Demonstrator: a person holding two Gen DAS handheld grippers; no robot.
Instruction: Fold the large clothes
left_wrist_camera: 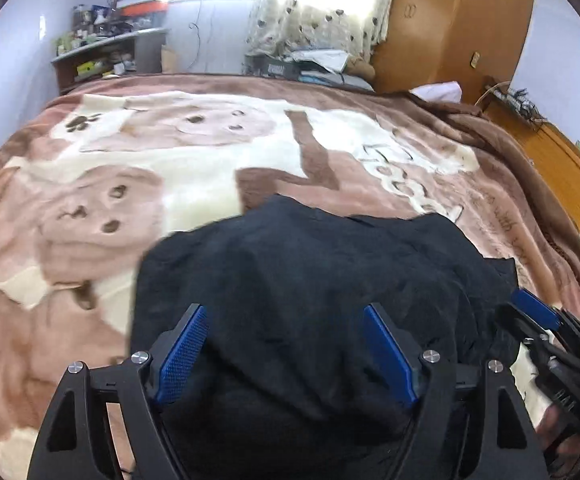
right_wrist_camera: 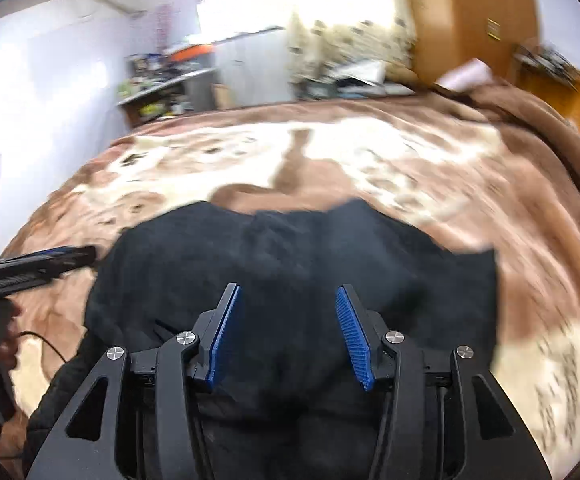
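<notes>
Bed covered by a brown-and-cream plush blanket [left_wrist_camera: 193, 160] with a bear print; it fills most of both views. Lying on the near part of the blanket, a black garment [left_wrist_camera: 310, 280], bunched into a rough folded heap, its far edge uneven, one corner jutting right in the right wrist view. Behind the bed: an orange-brown wooden wardrobe [left_wrist_camera: 450, 24] at right, a patterned curtain [left_wrist_camera: 322, 4] over a bright window, a cluttered shelf [left_wrist_camera: 105, 52] at left against a pale wall. Left gripper [left_wrist_camera: 290, 356] above the garment's near portion, blue pads spread wide, nothing pinched between them, cloth only seen beyond the gap. Right gripper [right_wrist_camera: 287, 332] likewise over the garment, jaws parted, narrower than the left, pads clear of the fabric. Right gripper also seen at the right edge of the left wrist view, beside the garment's right side. Right wrist view blurred.
</notes>
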